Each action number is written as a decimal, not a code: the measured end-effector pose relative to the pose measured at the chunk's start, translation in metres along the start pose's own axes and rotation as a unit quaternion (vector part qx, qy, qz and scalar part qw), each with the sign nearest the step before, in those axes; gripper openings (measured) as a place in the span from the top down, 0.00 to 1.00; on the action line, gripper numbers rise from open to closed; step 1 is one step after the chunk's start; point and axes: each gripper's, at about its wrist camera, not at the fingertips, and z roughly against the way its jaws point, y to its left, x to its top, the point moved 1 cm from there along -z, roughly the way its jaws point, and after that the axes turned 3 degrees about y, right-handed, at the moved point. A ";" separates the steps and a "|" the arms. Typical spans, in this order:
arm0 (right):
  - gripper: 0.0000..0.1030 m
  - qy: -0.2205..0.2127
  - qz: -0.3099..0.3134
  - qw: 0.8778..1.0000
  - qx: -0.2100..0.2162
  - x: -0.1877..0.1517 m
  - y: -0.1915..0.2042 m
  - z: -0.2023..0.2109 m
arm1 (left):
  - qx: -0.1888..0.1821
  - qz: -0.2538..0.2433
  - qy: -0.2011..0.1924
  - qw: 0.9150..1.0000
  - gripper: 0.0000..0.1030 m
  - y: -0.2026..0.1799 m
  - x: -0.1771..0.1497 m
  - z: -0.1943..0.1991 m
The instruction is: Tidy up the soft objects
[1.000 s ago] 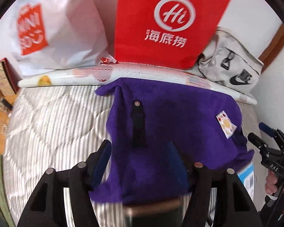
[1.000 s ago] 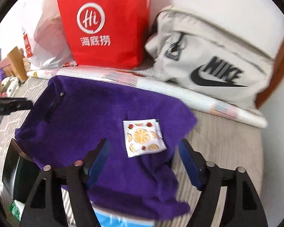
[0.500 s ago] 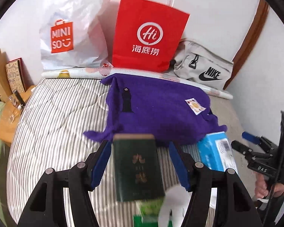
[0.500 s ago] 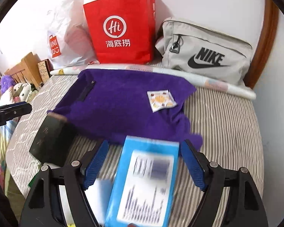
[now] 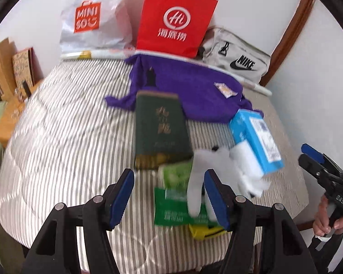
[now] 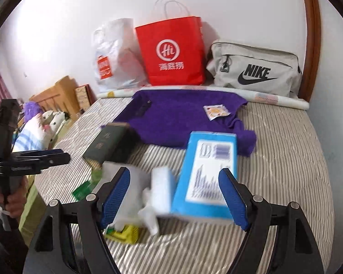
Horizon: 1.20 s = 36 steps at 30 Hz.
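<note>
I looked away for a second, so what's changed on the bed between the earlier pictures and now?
Both grippers pulled back from the purple cloth, bringing the green book, blue box and white items into view. The left gripper and right gripper are open and empty, as before. The cloth, with its small packet, and the bags have not moved.

Grey-and-white striped quilted bed cover [image 6: 285,150]; deep purple fleecy cloth [image 6: 183,116] bearing a small white sachet printed with orange fruit slices [image 6: 216,111]. Dark green book with gold lettering [image 5: 161,130]; sky-blue box with a white printed label [image 6: 208,173]. Red paper bag with white logo [image 6: 173,54]; white plastic bag with an orange panel [image 5: 91,16]; pale grey pouch with black lettering [image 6: 256,70].
</note>
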 end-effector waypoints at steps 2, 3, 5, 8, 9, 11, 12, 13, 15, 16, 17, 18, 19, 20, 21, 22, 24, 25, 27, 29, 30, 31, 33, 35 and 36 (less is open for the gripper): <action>0.23 -0.002 0.001 1.000 0.001 -0.011 0.004 0.002 | -0.004 0.005 0.015 1.000 0.40 0.003 -0.012 -0.008; 0.23 -0.002 0.000 1.000 0.002 -0.017 0.007 0.002 | -0.005 0.006 0.020 1.000 0.40 0.004 -0.018 -0.012; 0.23 0.002 -0.001 1.000 0.010 -0.026 0.010 -0.001 | 0.000 0.008 0.028 1.000 0.40 0.005 -0.027 -0.019; 0.27 0.008 0.010 1.000 0.024 -0.039 0.021 -0.008 | 0.005 0.015 0.035 0.999 0.40 0.008 -0.035 -0.027; 0.28 0.011 0.017 0.999 0.028 -0.041 0.026 -0.013 | 0.005 0.016 0.038 0.999 0.40 0.009 -0.037 -0.029; 0.32 0.017 0.029 0.999 0.035 -0.043 0.036 -0.022 | 0.004 0.016 0.046 0.999 0.40 0.010 -0.040 -0.032; 0.33 0.021 0.036 0.998 0.037 -0.042 0.040 -0.027 | 0.003 0.016 0.045 0.999 0.40 0.011 -0.041 -0.032; 0.35 0.024 0.042 0.998 0.041 -0.042 0.045 -0.033 | 0.004 0.016 0.045 0.999 0.40 0.012 -0.042 -0.032; 0.37 0.034 0.053 0.997 0.053 -0.040 0.053 -0.046 | 0.005 0.019 0.046 0.999 0.40 0.015 -0.043 -0.033; 0.39 0.039 0.057 0.996 0.056 -0.039 0.056 -0.052 | 0.003 0.022 0.047 0.999 0.40 0.016 -0.044 -0.033; 0.40 0.043 0.061 0.996 0.057 -0.039 0.059 -0.057 | 0.002 0.026 0.048 0.998 0.40 0.018 -0.045 -0.034; 0.42 0.047 0.067 0.995 0.055 -0.038 0.061 -0.063 | 0.001 0.030 0.049 0.998 0.40 0.020 -0.046 -0.035; 0.45 0.049 0.073 0.995 0.052 -0.039 0.064 -0.068 | 0.002 0.033 0.049 0.998 0.40 0.022 -0.046 -0.035; 0.48 0.052 0.078 0.994 0.050 -0.039 0.065 -0.073 | 0.002 0.036 0.048 0.998 0.40 0.024 -0.046 -0.035; 0.51 0.055 0.081 0.994 0.050 -0.039 0.065 -0.078 | 0.002 0.040 0.049 0.998 0.40 0.026 -0.046 -0.036; 0.61 0.061 0.081 0.994 0.049 -0.040 0.064 -0.083 | 0.001 0.044 0.050 0.998 0.40 0.027 -0.045 -0.037; 0.80 0.074 0.077 0.993 0.057 -0.040 0.061 -0.088 | -0.004 0.048 0.052 0.997 0.40 0.029 -0.044 -0.039; 0.82 0.074 0.077 0.992 0.060 -0.040 0.060 -0.088 | -0.006 0.050 0.051 0.997 0.40 0.029 -0.044 -0.039; 0.87 0.066 0.083 0.993 0.052 -0.039 0.060 -0.086 | -0.009 0.052 0.051 0.997 0.40 0.029 -0.043 -0.042; 0.93 0.059 0.084 0.994 0.048 -0.037 0.059 -0.081 | -0.012 0.052 0.053 0.997 0.40 0.028 -0.043 -0.045; 0.93 0.052 0.081 0.994 0.053 -0.035 0.058 -0.076 | -0.013 0.052 0.055 0.997 0.40 0.027 -0.044 -0.046; 0.93 0.045 0.078 0.994 0.057 -0.034 0.057 -0.072 | -0.015 0.052 0.056 0.997 0.40 0.027 -0.044 -0.048; 0.93 0.036 0.076 0.994 0.072 -0.031 0.056 -0.064 | -0.021 0.052 0.057 0.997 0.40 0.025 -0.045 -0.048; 0.93 0.027 0.072 0.995 0.066 -0.030 0.054 -0.058 | -0.024 0.048 0.054 0.997 0.40 0.023 -0.045 -0.045; 0.93 0.026 0.070 0.995 0.067 -0.029 0.053 -0.056 | -0.024 0.043 0.050 0.998 0.40 0.021 -0.045 -0.042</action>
